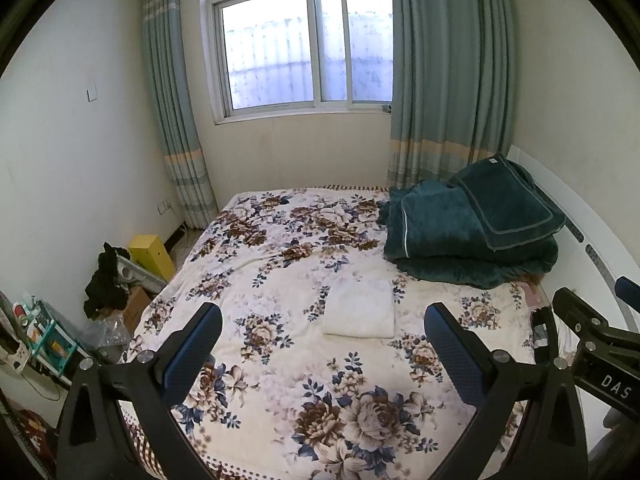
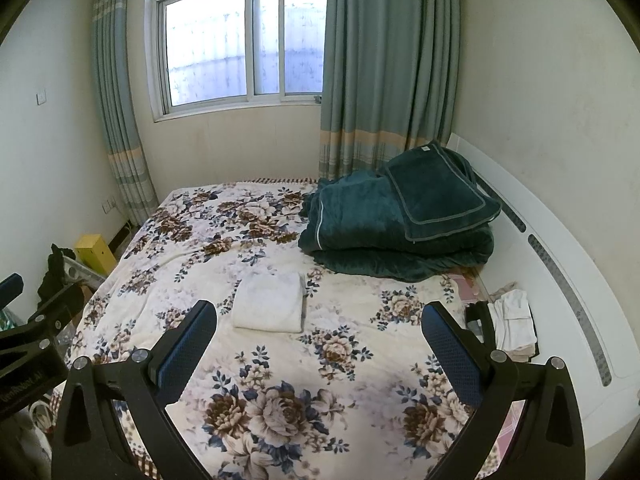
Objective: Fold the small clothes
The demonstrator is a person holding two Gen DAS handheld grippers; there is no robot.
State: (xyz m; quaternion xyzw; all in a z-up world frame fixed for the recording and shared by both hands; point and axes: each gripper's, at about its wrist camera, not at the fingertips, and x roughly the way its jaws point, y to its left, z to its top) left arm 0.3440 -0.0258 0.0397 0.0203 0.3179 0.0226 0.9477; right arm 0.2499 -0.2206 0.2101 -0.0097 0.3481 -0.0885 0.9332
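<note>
White cloth (image 1: 359, 307): folded, mid-bed, just before the green quilt (image 1: 472, 232)
Handling: soft, light, limp — pinch at corners
Left claw (image 1: 323, 338): spread, empty
Right claw (image 2: 320, 334): spread, empty — above bed (image 2: 280, 400)

Both wrist cameras sit well above the near end of the bed (image 1: 280, 360), each looking forward and downward between its own spread fingers toward the window (image 1: 304, 40) wall. The left view stands further left and takes in the floor clutter along the left wall, while the right view reaches the white headboard (image 2: 560, 280). They share the floral bedspread, the folded white cloth (image 1: 359, 308) at its middle, the green blanket pile (image 2: 400, 232) and the curtains, all at moderate range.
</note>
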